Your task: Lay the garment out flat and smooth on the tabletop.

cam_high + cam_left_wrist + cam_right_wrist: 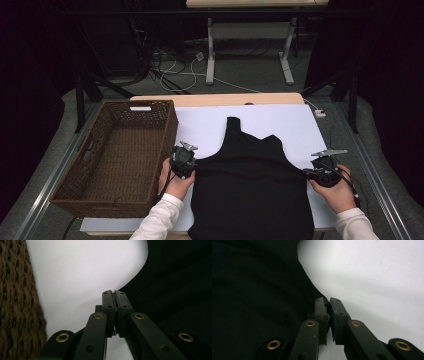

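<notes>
Black top [250, 185] lying flat on the white sheet [300, 125] of the desk [220, 99], straps pointing away from the person, hem toward the near edge. The left gripper [183, 161] pinches the garment's left side seam, and the right gripper [320, 172] pinches the opposite seam at about the same level; in each gripper view the jaws are clenched together with the cloth's edge caught at their tips. Gripping both sides at matching points would let the cloth rise evenly, probably for a fold across the body. The wicker basket [117, 155] stands just left of the garment, open side up, apparently placed close so the finished fold has a short way to go.
</notes>
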`<state>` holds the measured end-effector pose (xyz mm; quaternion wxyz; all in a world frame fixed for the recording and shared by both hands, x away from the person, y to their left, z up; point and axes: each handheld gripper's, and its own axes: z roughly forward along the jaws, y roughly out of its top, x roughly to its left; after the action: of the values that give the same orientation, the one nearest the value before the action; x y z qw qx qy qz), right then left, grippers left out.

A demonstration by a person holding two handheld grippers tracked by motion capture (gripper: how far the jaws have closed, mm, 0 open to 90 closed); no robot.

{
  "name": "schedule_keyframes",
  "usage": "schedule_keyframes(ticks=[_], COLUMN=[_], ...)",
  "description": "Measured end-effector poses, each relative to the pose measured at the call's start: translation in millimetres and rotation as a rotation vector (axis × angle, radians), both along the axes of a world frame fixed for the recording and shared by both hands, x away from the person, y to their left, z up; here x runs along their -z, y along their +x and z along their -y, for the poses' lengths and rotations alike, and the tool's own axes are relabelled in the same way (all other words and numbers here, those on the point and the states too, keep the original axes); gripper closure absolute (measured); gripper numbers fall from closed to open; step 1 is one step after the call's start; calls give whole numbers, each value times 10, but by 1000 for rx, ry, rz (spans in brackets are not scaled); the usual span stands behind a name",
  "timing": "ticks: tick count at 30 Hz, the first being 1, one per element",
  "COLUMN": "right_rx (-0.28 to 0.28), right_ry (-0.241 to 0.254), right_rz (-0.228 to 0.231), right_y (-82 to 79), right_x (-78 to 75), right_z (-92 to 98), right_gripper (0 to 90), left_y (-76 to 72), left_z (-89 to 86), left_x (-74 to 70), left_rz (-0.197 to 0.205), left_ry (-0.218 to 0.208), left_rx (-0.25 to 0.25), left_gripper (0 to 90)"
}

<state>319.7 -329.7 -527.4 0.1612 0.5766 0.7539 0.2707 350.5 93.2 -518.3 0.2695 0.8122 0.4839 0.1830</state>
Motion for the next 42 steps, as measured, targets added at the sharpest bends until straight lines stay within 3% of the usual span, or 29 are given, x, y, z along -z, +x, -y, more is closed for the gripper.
schedule_keyframes(ticks=[5, 13, 19, 24, 30, 35, 39, 42], right_rx=[-50, -100, -126, -151, -169, -165, -162, -162], right_ry=[-9, 5, 27, 32, 51, 79, 84, 113], right_rz=[-27, -61, -60, -59, -69, -82, -65, -41], right_y=[-163, -462, -652, -782, -909, -953, -945, -938], right_x=[-24, -16, -11, -16, -20, 4, -8, -51], right_z=[-34, -78, -110, -153, -140, -129, -144, -138], right_gripper=[842, 841, 841, 841, 841, 839, 803, 698], left_y=[-254, -632, -907, -1102, -1235, -1287, -1265, -1243], left_z=[-57, -98, -119, -185, -304, -372, -387, -366], left_x=[-36, -38, -23, 18, 66, 128, 117, 65], left_rz=[3, -13, -1, -21, -47, -93, -83, -52], left_ry=[32, 42, 10, -2, -28, -66, -94, -94], left_rx=[37, 93, 122, 126, 120, 125, 123, 118], left_gripper=[879, 878, 879, 878, 879, 877, 861, 747])
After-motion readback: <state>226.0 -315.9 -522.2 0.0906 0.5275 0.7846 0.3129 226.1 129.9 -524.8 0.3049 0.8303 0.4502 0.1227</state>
